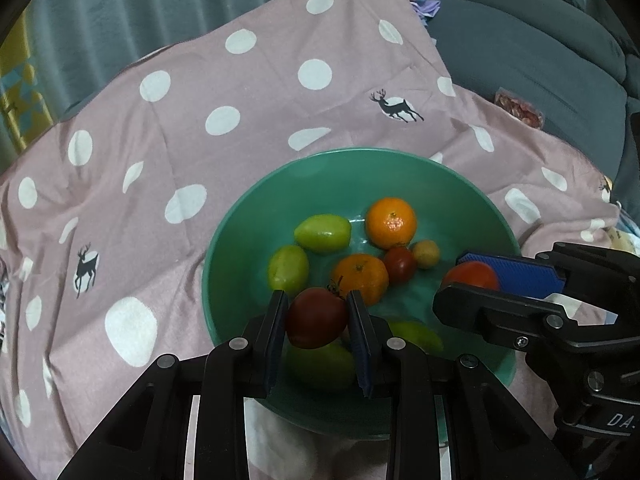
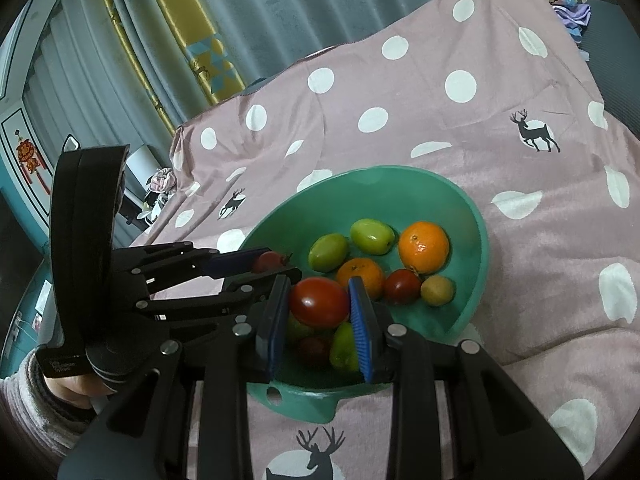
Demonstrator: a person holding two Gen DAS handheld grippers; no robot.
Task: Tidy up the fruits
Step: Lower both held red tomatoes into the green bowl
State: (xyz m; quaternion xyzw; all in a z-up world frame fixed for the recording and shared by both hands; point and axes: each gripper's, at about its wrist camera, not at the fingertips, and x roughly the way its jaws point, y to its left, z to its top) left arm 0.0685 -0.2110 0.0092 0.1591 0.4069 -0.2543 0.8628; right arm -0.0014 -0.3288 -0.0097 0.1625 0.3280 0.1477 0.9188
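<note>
We find the left gripper point(image 1: 317, 316) clamped on a dark red tomato point(image 1: 316, 317) and the right gripper point(image 2: 320, 307) clamped on a red tomato point(image 2: 319, 302), both low-centre above the green bowl point(image 1: 240, 224).

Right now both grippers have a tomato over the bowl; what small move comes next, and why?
Probably lift both straight up. The left gripper is shut on a dark red tomato, the right gripper on a brighter red tomato, both just above the fruit in the green bowl.

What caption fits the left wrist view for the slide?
Left claw shut on a dark red tomato above the green bowl of fruit.
</note>
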